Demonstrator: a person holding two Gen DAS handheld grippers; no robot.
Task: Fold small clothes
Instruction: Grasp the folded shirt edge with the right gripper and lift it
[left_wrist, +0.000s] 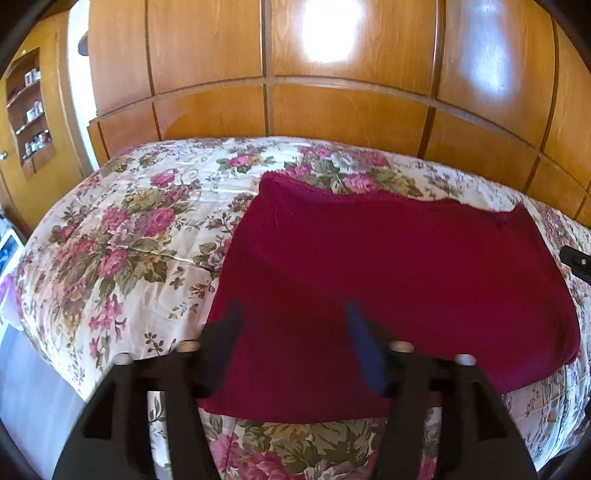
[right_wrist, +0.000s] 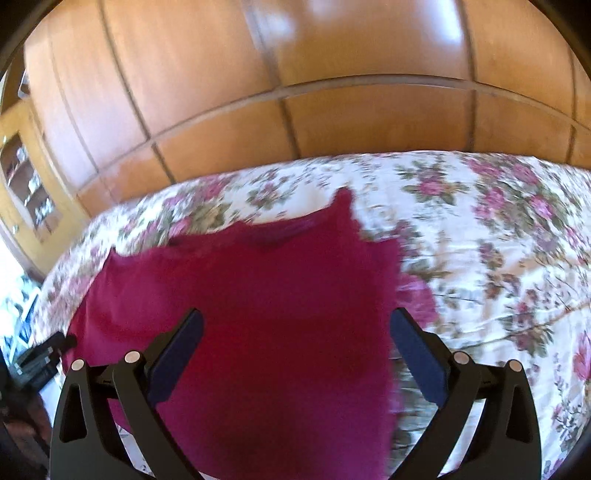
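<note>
The crimson garment (left_wrist: 388, 277) lay flat on the floral bedspread (left_wrist: 122, 236), its near hem under and between the jaws of the left gripper (left_wrist: 291, 314), which stood partly apart and pressed on nothing. The right gripper (right_wrist: 295, 325) gaped wide above the cloth's right edge, empty. The fabric looked soft, light and limp, likely to sag and slide; a corner or hem pinched between the pads seemed the best hold

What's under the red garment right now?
The red garment lies spread on the floral bedspread, which shows all around its edges. Whether anything else sits beneath the cloth cannot be seen; it covers that patch.
</note>
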